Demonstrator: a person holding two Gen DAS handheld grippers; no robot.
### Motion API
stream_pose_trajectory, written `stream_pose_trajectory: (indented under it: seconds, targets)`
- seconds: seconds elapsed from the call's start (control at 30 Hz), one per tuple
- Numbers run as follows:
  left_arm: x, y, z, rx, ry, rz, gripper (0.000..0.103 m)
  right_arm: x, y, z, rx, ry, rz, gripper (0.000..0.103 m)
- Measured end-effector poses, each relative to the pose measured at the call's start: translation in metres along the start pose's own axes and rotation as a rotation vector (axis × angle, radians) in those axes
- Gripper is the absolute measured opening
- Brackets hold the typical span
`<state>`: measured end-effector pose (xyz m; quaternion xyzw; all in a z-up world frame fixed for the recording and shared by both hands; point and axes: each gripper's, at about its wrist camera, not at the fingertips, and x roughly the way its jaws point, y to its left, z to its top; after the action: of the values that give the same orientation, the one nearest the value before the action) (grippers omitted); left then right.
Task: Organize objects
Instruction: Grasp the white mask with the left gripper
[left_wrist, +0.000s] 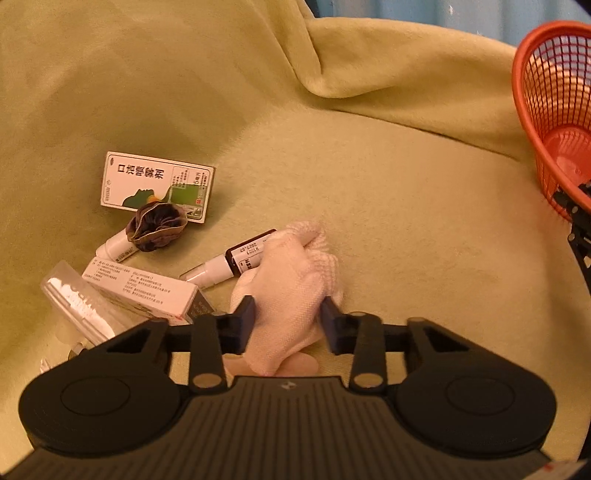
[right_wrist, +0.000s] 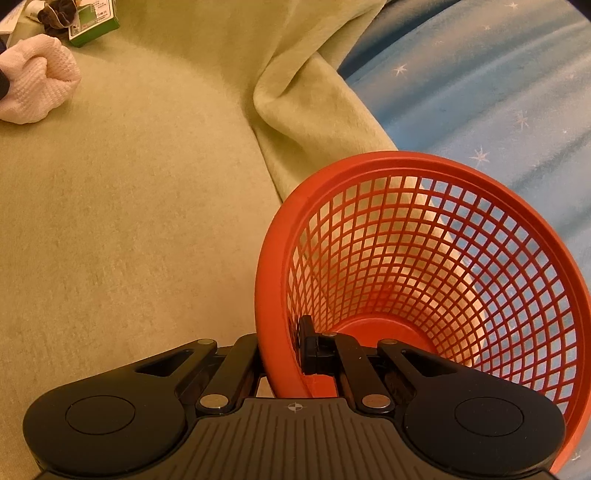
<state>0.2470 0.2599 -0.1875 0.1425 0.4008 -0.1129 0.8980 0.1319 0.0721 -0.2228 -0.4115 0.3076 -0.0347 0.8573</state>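
cloth, soft and pale pink, lies bunched on the green blanket, and my left gripper comes down on it from above, tipped steeply. its two fingers sit one on each side of the cloth and press into it, so i am grasping the cloth. the far end of the cloth rests on a dark spray bottle with a white tip.

near it on the left lie a white box, a clear case, a white tube with a dark scrunchie on it, and a green and white box behind them.

my right gripper points down a bit and is clenched on the rim of the red basket. one finger is outside the rim and one finger is inside. the basket is tilted, with its open mouth facing the camera, and it has nothing in it. it sits at the edge of the blanket, well apart from the cloth and the other things. behind it is a blue sheet with little stars.
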Motion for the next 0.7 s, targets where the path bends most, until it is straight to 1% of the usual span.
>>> stream_pose_trajectory:
  seconds: [0.03,0.1,0.17,0.5,0.7]
  targets:
    - [0.001,0.0,0.0,0.003,0.006,-0.001,0.023,-0.001,-0.001,0.0,0.002,-0.001,0.001,0.0]
    - [0.001,0.0,0.002,0.0,0.008,-0.006,0.015,-0.002,-0.002,-0.001,0.007,-0.002,0.002,0.0]
    - [-0.003,0.001,0.004,-0.002,0.004,0.0,0.012,-0.003,-0.003,-0.002,0.012,-0.003,0.004,0.0]
    - [-0.037,0.014,0.021,-0.049,-0.042,-0.013,0.011,-0.001,-0.006,-0.001,0.021,-0.006,0.011,0.0]
    - [-0.064,0.013,0.041,-0.053,-0.095,-0.056,0.01,0.0,-0.005,0.0,0.009,-0.003,0.01,0.0]
